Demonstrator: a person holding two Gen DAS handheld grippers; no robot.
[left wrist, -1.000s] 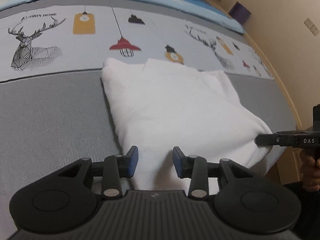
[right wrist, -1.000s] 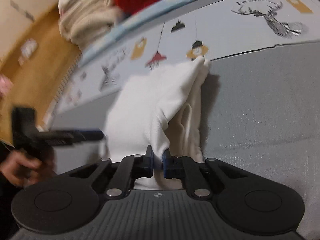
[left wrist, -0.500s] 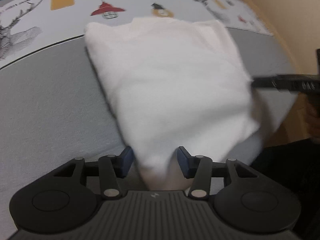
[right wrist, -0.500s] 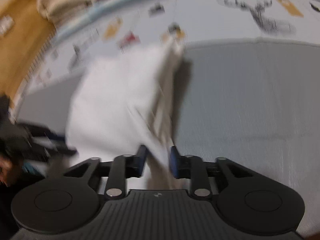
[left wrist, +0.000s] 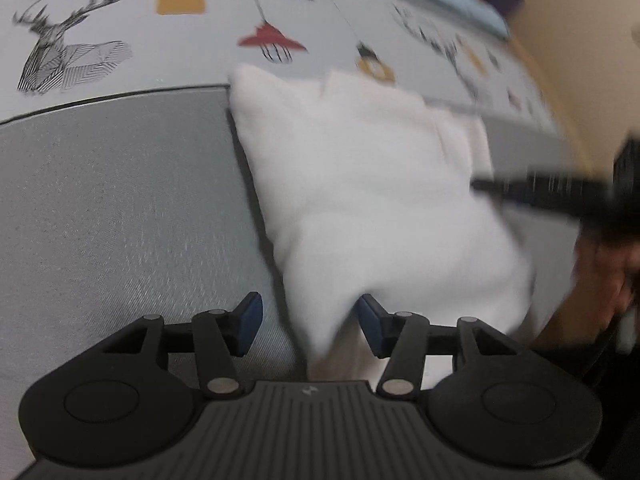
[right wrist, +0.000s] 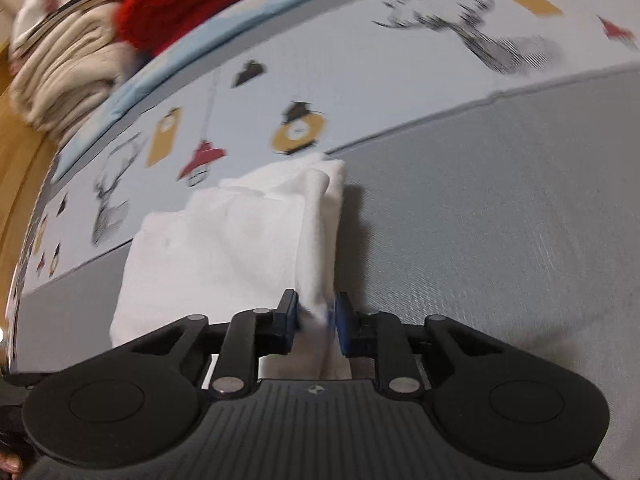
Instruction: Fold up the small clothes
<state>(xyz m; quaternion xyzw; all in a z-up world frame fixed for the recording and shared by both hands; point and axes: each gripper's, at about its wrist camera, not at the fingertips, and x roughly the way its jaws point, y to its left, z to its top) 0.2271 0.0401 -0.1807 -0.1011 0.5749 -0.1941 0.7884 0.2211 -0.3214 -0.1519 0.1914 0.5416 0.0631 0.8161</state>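
The small white fleecy garment [left wrist: 372,184] lies partly folded on the grey bed cover [left wrist: 112,208], its far edge touching the pale printed band with deer and lamps [left wrist: 120,32].

The left gripper [left wrist: 308,322] has dropped closer to the bed, and its jaws, which have just been opening a little, now stand released. The garment's near corner droops between them, close to the right blue pad [left wrist: 370,326] but well clear of the left pad, so nothing is grasped.

The right gripper [right wrist: 316,322] has swung in from the garment's right side. Its jaws opened and have just been closing again; they now look clenched on a bunched ridge of white cloth at the garment's near right edge, though blur softens the contact.

So one side has let go and the other has taken a fresh hold. That suggests the last fold is laid and a new one is about to start from the right edge, probably across towards the left jaws.
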